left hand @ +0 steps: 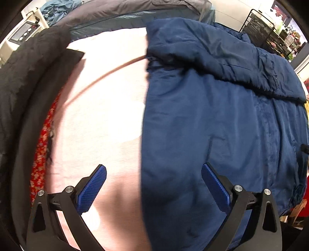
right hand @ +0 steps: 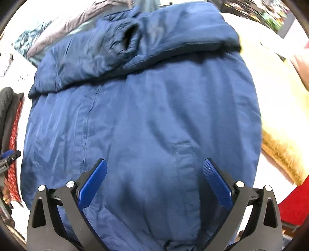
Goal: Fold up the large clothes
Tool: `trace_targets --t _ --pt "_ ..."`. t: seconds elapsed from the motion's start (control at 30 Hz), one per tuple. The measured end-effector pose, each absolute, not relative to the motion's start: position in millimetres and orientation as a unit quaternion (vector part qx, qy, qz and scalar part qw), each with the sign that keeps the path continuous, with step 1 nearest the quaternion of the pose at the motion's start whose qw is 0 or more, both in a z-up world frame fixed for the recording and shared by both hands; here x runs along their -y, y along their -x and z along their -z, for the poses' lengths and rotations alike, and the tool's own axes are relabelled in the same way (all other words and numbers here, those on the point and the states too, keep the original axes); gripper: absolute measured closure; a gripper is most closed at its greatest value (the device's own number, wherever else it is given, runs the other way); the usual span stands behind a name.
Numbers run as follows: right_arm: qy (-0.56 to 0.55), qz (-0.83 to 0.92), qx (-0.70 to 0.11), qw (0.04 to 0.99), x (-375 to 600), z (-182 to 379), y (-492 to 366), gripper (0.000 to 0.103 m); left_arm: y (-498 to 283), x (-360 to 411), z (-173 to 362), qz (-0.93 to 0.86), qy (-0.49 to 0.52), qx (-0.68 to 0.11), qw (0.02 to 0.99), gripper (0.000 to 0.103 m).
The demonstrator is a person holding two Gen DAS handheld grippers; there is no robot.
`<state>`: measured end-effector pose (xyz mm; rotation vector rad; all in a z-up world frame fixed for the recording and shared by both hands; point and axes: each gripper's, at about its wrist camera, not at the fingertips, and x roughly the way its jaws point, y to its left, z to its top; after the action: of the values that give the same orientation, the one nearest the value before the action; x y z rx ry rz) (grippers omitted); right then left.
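Up close, the left gripper [left hand: 153,174] and the right gripper [right hand: 154,170] both hang spread and empty over the blue jacket [right hand: 144,115]; it lies flat on a pale sheet [left hand: 100,115], a sleeve [left hand: 222,56] folded across its top; beyond lies a grey coat [left hand: 119,13].

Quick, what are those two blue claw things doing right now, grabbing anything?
Left gripper: open, holding nothing, over the navy jacket's edge.
Right gripper: open, holding nothing, above the jacket.
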<state>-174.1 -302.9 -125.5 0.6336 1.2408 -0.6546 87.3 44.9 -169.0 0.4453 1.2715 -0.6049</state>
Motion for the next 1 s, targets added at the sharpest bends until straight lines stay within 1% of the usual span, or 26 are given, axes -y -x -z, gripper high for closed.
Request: trace_targets --t 0.1,0.27,0.3,0.47,0.53,0.7,0.83,0.93,1.0 --pt "-0.302 0.307 -0.558 0.709 309 121 200 0.005 -93 -64 172 0.268 -0.196 -0.589 0.737 0.006" --pt "-0.319 0.328 -0.552 0.697 316 121 252 0.005 -92 -85 182 0.282 -0.144 -0.625 0.714 0.006" --pt "-0.323 0.33 -0.551 0.695 313 127 248 0.005 -90 -89 184 0.285 -0.137 -0.629 0.71 0.006" --pt "-0.338 0.337 -0.55 0.685 321 131 281 0.005 -80 -107 198 0.292 -0.118 -0.649 0.692 0.006" --pt "-0.353 0.343 -0.548 0.677 325 136 295 0.005 -76 -112 201 0.293 -0.11 -0.655 0.688 0.006" --pt "-0.424 0.318 -0.531 0.661 327 154 329 0.005 -69 -125 208 0.313 -0.048 -0.67 0.672 0.006" --pt "-0.466 0.261 -0.533 0.657 313 171 336 0.005 -62 -130 217 0.325 -0.009 -0.679 0.659 0.007" --pt "-0.472 0.227 -0.547 0.653 297 182 330 0.005 -59 -128 217 0.353 0.027 -0.685 0.637 0.007" --pt "-0.464 0.217 -0.562 0.649 286 189 324 0.005 -57 -125 210 0.37 0.03 -0.677 0.636 0.007"
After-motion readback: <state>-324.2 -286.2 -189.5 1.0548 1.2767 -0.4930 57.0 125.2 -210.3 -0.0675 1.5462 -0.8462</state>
